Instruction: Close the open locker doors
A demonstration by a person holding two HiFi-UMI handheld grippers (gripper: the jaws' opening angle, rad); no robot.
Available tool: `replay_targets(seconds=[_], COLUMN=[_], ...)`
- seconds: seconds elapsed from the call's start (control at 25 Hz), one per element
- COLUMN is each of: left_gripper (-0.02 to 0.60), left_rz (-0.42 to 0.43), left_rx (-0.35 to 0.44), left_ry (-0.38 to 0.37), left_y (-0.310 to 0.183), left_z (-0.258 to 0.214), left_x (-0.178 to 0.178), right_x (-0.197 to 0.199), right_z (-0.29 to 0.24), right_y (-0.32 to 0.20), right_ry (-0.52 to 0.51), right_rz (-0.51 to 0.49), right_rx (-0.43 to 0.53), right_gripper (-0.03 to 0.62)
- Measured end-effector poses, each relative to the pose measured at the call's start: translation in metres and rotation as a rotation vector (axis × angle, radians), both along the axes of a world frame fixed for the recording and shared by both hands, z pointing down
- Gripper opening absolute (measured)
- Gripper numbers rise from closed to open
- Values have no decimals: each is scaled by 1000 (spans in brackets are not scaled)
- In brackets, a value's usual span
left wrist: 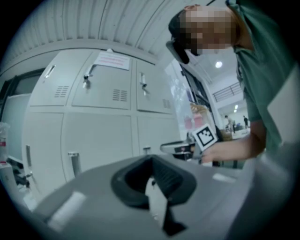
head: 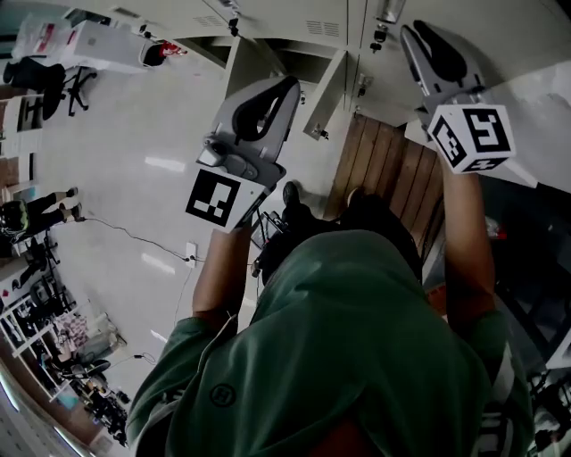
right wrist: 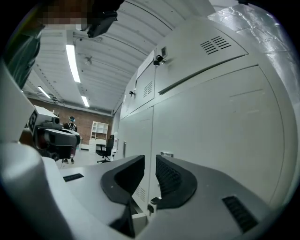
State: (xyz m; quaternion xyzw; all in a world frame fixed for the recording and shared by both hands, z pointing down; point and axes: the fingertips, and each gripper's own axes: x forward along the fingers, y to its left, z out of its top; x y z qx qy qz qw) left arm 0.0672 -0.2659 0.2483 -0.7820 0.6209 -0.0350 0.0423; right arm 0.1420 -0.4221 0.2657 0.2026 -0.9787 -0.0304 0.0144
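Observation:
The grey lockers (head: 303, 22) run along the top of the head view. Two of their doors (head: 326, 98) (head: 234, 64) stand swung out towards me, seen edge-on. My left gripper (head: 287, 87) points at them from just short of the doors. In the left gripper view its pads (left wrist: 165, 174) meet at the tips with nothing held, facing shut locker fronts (left wrist: 98, 136). My right gripper (head: 416, 32) is further right, close to the lockers. Its jaws (right wrist: 150, 161) stand a narrow gap apart and empty, running alongside a shut locker door (right wrist: 211, 126).
A paper notice (left wrist: 111, 60) is stuck on an upper locker door. A wooden slatted platform (head: 384, 165) lies at the lockers' foot, by my shoes (head: 292, 195). An office chair (head: 62, 85) and desks stand far left, with a cable (head: 134, 236) across the floor.

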Motion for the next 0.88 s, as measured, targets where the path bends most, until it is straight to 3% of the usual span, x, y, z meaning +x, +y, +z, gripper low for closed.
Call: replay_targets(seconds=[0.12, 0.24, 0.4, 0.68, 0.88], left_gripper=[0, 0, 0, 0, 0], left_rz=[4, 43, 78, 129, 151], left_rx=[12, 15, -6, -58, -95], left_ry=[3, -3, 30, 53, 67], left_y=[10, 19, 43, 70, 77], left_z=[26, 56, 87, 141, 171], left_x=[-17, -36, -62, -83, -91], right_x=[-11, -20, -37, -60, -77], right_z=[28, 61, 106, 178, 239], right_y=[35, 62, 102, 156, 185], right_ry=[-19, -40, -67, -13, 92], right_rz=[-45, -27, 10, 32, 28], right_rx=[10, 8, -68, -151, -216], right_gripper=[71, 71, 71, 78, 104])
